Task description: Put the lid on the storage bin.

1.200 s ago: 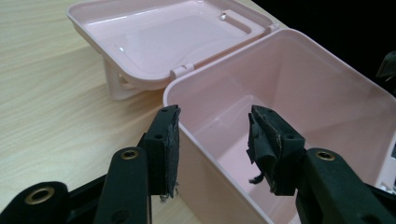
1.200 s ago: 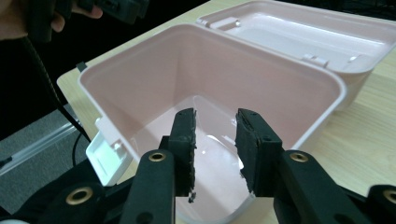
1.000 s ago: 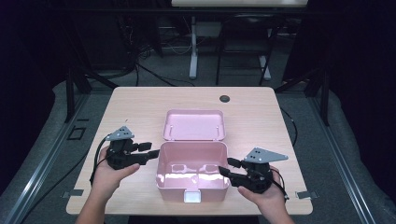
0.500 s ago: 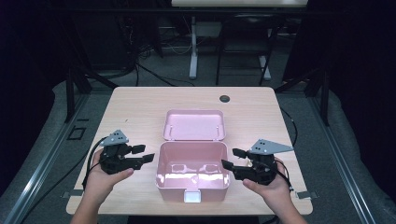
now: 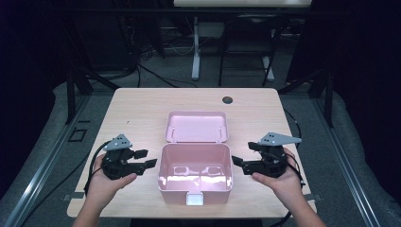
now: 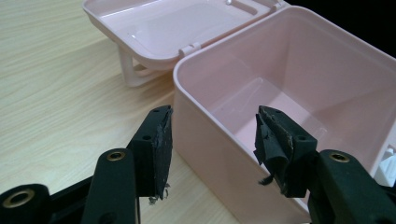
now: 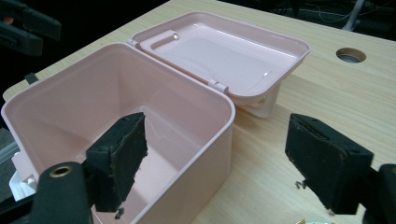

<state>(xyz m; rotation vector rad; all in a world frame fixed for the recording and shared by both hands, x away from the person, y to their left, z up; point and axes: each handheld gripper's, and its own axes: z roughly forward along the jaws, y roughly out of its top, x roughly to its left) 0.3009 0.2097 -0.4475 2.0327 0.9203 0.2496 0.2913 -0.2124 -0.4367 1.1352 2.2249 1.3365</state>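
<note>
A pink plastic box (image 5: 196, 172) sits on the pale wood-grain bench (image 5: 142, 113), near the person's edge and midway across it. The box is rectangular with rounded corners and smooth, glossy walls; its inside is bare, with a moulded raised shape on the floor. Its lid (image 5: 197, 126) is swung fully back on two small hinges and lies flat behind the box, hollow side up, with a thin looped handle tucked beneath it. A white latch (image 5: 194, 199) juts from the front wall of the box.

The left gripper (image 5: 147, 159) hovers just beside the left wall of the box, held in a hand. Its jaws have been opening and stand released, gripping nothing; in the left gripper view (image 6: 212, 140) the near corner of the box lies in line with the gap, but the frayed black rubber pads are clear of the wall.

The right gripper (image 5: 237, 153) is just beside the right wall of the box, with a grey three-cornered plate on top. Its jaws have just been opening and are released, wide apart; in the right gripper view (image 7: 215, 154) one worn pad hangs over the box's hollow and the other over the bench outside, neither pressing the rim.

Beyond the lid, a small round dark grommet (image 5: 228, 100) is set into the bench near its far edge.
</note>
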